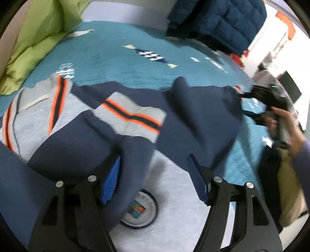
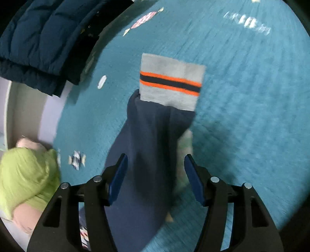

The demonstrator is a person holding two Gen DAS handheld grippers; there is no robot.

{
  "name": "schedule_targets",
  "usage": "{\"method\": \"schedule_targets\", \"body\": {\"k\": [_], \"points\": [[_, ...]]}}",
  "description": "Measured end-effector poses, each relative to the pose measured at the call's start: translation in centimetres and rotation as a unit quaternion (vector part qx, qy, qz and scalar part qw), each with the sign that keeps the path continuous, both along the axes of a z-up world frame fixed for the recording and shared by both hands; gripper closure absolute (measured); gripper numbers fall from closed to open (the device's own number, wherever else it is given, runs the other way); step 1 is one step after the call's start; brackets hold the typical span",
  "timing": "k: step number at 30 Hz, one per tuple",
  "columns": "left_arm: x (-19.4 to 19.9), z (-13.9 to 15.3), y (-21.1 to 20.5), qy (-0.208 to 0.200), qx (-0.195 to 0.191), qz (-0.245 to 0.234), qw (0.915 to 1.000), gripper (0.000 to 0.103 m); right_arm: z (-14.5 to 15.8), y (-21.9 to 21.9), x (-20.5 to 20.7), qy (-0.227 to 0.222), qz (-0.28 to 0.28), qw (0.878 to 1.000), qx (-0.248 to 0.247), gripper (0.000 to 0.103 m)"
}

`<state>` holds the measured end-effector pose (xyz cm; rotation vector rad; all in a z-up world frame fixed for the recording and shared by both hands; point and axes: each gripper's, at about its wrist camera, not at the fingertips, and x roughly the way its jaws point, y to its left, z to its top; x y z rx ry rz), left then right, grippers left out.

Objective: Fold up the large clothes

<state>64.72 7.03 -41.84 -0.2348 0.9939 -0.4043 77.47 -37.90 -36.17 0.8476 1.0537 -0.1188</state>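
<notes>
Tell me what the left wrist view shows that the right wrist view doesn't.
Only the left wrist view shows the grey sweatshirt body with its round badge, one folded-in navy sleeve, and the person's other hand holding the right tongs. Only the right wrist view shows a navy sleeve with a grey, orange-striped cuff stretched out alone. Both share the teal bedspread, green pillow and dark blue puffer jacket.

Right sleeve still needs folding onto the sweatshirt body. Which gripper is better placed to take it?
Probably the right gripper: its open jaws straddle the navy sleeve lying out on the teal bedspread. The left gripper hangs open over the already folded sleeve.
</notes>
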Motion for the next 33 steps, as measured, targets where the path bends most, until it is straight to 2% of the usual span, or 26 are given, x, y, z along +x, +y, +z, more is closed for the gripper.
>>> {"method": "schedule_targets", "body": {"k": [2, 3, 4, 6, 8, 10, 11, 14, 16, 18, 19, 20, 23, 24, 25, 26, 27, 30, 33], "points": [[-0.4, 0.8, 0.2, -0.005, -0.010, -0.004, 0.9999, 0.032, -0.9, 0.2, 0.4, -0.013, 0.004, 1.000, 0.010, 0.045], [-0.9, 1.4, 0.6, -0.010, -0.012, 0.000, 0.9999, 0.032, -1.2, 0.3, 0.4, -0.015, 0.007, 1.000, 0.010, 0.053], [-1.5, 2.1, 1.4, -0.016, -0.017, 0.005, 0.9997, 0.031, -1.3, 0.4, 0.3, -0.021, 0.010, 1.000, 0.001, 0.074], [-2.9, 3.5, 3.1, -0.034, -0.020, 0.022, 0.9990, 0.028, -1.3, 0.2, 0.0, -0.028, 0.014, 0.999, 0.010, 0.097], [-4.0, 4.5, 5.3, -0.045, -0.023, 0.046, 0.9976, 0.024, -0.1, 0.0, -0.8, -0.054, 0.011, 0.998, 0.018, 0.097], [-5.5, 5.1, 8.4, -0.044, -0.004, 0.092, 0.9947, 0.023, 2.3, 0.5, -1.7, -0.090, 0.020, 0.996, -0.011, 0.097], [-6.0, 5.0, 9.7, -0.037, 0.016, 0.111, 0.9930, 0.023, 3.6, 1.0, -2.0, -0.113, 0.029, 0.993, -0.019, 0.097], [-7.1, 4.1, 12.9, -0.019, 0.045, 0.146, 0.9880, 0.023, 8.4, 4.0, -3.8, -0.180, 0.073, 0.978, -0.073, 0.097], [-7.7, 2.8, 14.8, 0.019, 0.067, 0.172, 0.9826, 0.023, 10.7, 6.2, -4.8, -0.210, 0.096, 0.968, -0.097, 0.097], [-7.7, 1.2, 16.0, 0.049, 0.078, 0.173, 0.9806, 0.023, 13.5, 9.4, -6.5, -0.247, 0.125, 0.954, -0.118, 0.097], [-7.6, 0.0, 16.5, 0.074, 0.088, 0.176, 0.9777, 0.023, 14.3, 10.8, -6.7, -0.259, 0.136, 0.948, -0.122, 0.097], [-7.6, -1.4, 16.9, 0.101, 0.087, 0.171, 0.9762, 0.023, 15.9, 13.3, -7.9, -0.281, 0.157, 0.937, -0.134, 0.097], [-8.5, -1.6, 16.6, 0.081, 0.104, 0.151, 0.9797, 0.023, 18.8, 19.1, -10.1, -0.323, 0.204, 0.913, -0.144, 0.097], [-8.7, -1.2, 16.6, 0.078, 0.091, 0.158, 0.9801, 0.023, 19.5, 20.6, -11.0, -0.331, 0.212, 0.907, -0.150, 0.097], [-8.9, -0.5, 16.7, 0.070, 0.055, 0.165, 0.9822, 0.023, 20.1, 22.2, -11.7, -0.339, 0.216, 0.902, -0.155, 0.097], [-9.0, 0.3, 16.5, 0.057, 0.022, 0.170, 0.9836, 0.023, 20.5, 23.3, -11.8, -0.340, 0.217, 0.902, -0.156, 0.097], [-8.7, 0.9, 16.0, 0.048, 0.009, 0.165, 0.9851, 0.023, 20.6, 24.1, -11.8, -0.334, 0.213, 0.905, -0.155, 0.097], [-7.4, 3.0, 12.5, 0.014, 0.012, 0.113, 0.9934, 0.023, 20.1, 24.1, -10.5, -0.310, 0.202, 0.920, -0.133, 0.097], [-5.8, 4.1, 8.4, 0.005, 0.028, 0.060, 0.9978, 0.023, 19.7, 22.9, -10.8, -0.299, 0.191, 0.923, -0.150, 0.097]]}}
